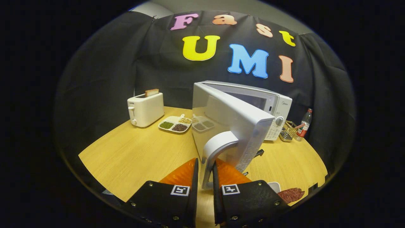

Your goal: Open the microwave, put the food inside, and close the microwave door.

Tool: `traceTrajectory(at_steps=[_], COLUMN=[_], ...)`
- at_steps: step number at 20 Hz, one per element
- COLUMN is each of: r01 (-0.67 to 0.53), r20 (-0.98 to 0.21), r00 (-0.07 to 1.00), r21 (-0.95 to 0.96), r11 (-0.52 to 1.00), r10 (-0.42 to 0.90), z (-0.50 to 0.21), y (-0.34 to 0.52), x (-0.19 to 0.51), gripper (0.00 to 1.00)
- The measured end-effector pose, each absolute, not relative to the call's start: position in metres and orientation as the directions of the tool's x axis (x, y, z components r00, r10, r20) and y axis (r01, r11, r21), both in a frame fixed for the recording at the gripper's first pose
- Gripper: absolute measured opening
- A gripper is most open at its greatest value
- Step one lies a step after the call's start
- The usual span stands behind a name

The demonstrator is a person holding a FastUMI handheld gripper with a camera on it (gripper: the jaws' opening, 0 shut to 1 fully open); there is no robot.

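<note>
A white microwave (274, 102) stands at the back of the wooden table (133, 155). Its door (227, 118) is swung well out toward me, edge-on. The door's curved white handle (217, 143) runs down between my fingers, and my gripper (205, 164) is shut on the handle's lower end, one finger on each side. The food, dark red meat slices (291, 194) on a white plate (274, 186), lies on the table just right of my right finger, partly hidden by it.
A white toaster (145, 109) with a bread slice (152, 92) in it stands at the back left. Beside it is a divided dish of beans (175, 124). Right of the microwave are a wire basket (288, 130) and a plastic bottle (304, 125).
</note>
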State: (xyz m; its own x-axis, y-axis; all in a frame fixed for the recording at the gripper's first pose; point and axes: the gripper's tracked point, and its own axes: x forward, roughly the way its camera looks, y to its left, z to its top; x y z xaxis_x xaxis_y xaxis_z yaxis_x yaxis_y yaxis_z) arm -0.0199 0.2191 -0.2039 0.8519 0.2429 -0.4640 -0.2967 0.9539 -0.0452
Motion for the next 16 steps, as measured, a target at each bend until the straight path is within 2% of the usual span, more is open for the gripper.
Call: traceTrajectory(at_steps=[6,11,16], r01=[-0.357,-0.457,-0.622], r20=[-0.465,-0.474,-0.479], r00=[0.828,0.766,0.663], r21=[-0.011,0.073,0.074], r11=[0.934,0.887,0.779], r10=[0.311,0.434,0.575], z=[-0.210,-0.209,-0.207], y=[0.239,0.263,0.306], x=[-0.040,-0.061,-0.096], gripper=[0.23,0.24,0.25])
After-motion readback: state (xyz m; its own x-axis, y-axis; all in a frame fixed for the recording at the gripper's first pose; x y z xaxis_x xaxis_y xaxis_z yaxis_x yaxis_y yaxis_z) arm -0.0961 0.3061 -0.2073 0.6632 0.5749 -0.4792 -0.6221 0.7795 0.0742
